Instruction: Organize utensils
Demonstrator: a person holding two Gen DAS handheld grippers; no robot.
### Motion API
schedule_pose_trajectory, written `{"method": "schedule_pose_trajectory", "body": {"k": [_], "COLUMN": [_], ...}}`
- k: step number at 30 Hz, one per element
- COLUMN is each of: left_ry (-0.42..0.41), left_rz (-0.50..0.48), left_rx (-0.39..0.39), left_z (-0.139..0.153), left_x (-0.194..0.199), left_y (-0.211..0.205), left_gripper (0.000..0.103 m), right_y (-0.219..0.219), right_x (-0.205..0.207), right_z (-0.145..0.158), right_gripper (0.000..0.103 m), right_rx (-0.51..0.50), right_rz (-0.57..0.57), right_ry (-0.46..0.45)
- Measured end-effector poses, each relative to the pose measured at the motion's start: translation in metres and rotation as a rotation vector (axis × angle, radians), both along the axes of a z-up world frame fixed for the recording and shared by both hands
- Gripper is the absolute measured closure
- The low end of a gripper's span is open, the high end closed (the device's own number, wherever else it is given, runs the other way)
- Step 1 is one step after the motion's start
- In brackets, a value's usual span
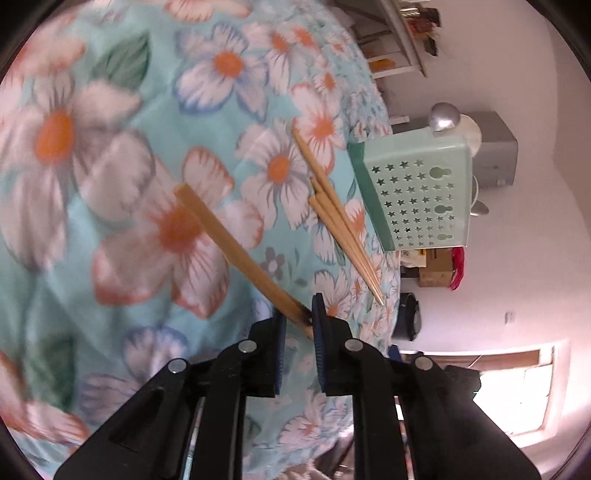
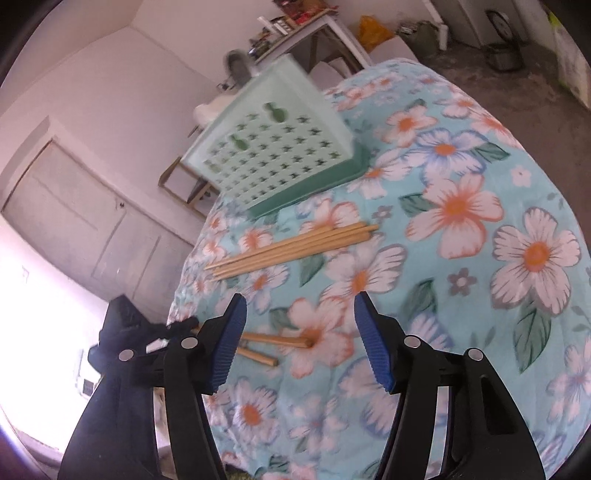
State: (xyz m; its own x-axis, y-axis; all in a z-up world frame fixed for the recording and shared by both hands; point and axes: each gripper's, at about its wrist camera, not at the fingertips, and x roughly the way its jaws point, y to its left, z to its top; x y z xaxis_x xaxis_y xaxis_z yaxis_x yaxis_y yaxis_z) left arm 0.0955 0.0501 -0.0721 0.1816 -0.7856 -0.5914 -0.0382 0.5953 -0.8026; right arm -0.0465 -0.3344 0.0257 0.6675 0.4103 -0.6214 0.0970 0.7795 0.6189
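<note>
My left gripper (image 1: 300, 314) is shut on two wooden chopsticks (image 1: 236, 251), which point up and left over the floral tablecloth (image 1: 147, 110). In the right wrist view the same held chopsticks (image 2: 277, 339) stick out from the left gripper (image 2: 184, 326), just beyond my right gripper's left finger. My right gripper (image 2: 300, 306) hangs open above the cloth with nothing between its blue pads. Several more chopsticks (image 2: 291, 247) (image 1: 340, 221) lie bundled on the cloth. Past them stands a pale green utensil holder (image 2: 273, 147) (image 1: 417, 192) with star-shaped holes.
A silver ladle (image 1: 443, 116) sticks out of the holder's top. The holder stands near the round table's far edge (image 2: 192, 258), with a white door (image 2: 74, 221) beyond. A cluttered white shelf table (image 2: 314, 26) and grey floor (image 2: 498, 85) lie behind.
</note>
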Motion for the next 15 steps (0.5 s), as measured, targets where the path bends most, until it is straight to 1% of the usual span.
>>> {"method": "schedule_pose_trajectory", "body": {"k": [2,4,6,8,10,12,15], "left_ry": [-0.072,-0.125,-0.178,-0.23,-0.239,-0.224,-0.213], "left_rz": [-0.007,-0.011,-0.011,-0.017,-0.018,0.005,0.041], "left_rx": [0.047,0.067,0.089,0.134,0.134,0.11,0.079], "left_z": [0.008,0.011,0.015,0.017,0.015,0.011,0.008], "left_x": [0.0,-0.002,-0.005,-0.007,-0.006,-0.005,-0.002], "left_y": [0.003,0.007,0.013,0.016,0.018,0.028,0.042], "left_gripper": [0.09,0.089,0.087,0.084,0.08,0.08,0.08], "right_y": [0.013,0.026,0.042,0.057,0.073,0.091,0.112], "right_x": [0.003,0.008,0.016,0.027,0.038,0.05,0.062], "right_z": [0.006,0.011,0.014,0.014,0.014,0.014,0.013], "right_gripper": [0.052,0.055,0.057,0.059,0.061,0.063,0.064], "right_rx": [-0.036,-0.075,-0.108,-0.139,-0.172,-0.223,-0.274], "right_rz": [0.032,0.067,0.11,0.156,0.209,0.271,0.353], "right_ry": [-0.005,-0.009,-0.009,0.0,0.006,0.013,0.006]}}
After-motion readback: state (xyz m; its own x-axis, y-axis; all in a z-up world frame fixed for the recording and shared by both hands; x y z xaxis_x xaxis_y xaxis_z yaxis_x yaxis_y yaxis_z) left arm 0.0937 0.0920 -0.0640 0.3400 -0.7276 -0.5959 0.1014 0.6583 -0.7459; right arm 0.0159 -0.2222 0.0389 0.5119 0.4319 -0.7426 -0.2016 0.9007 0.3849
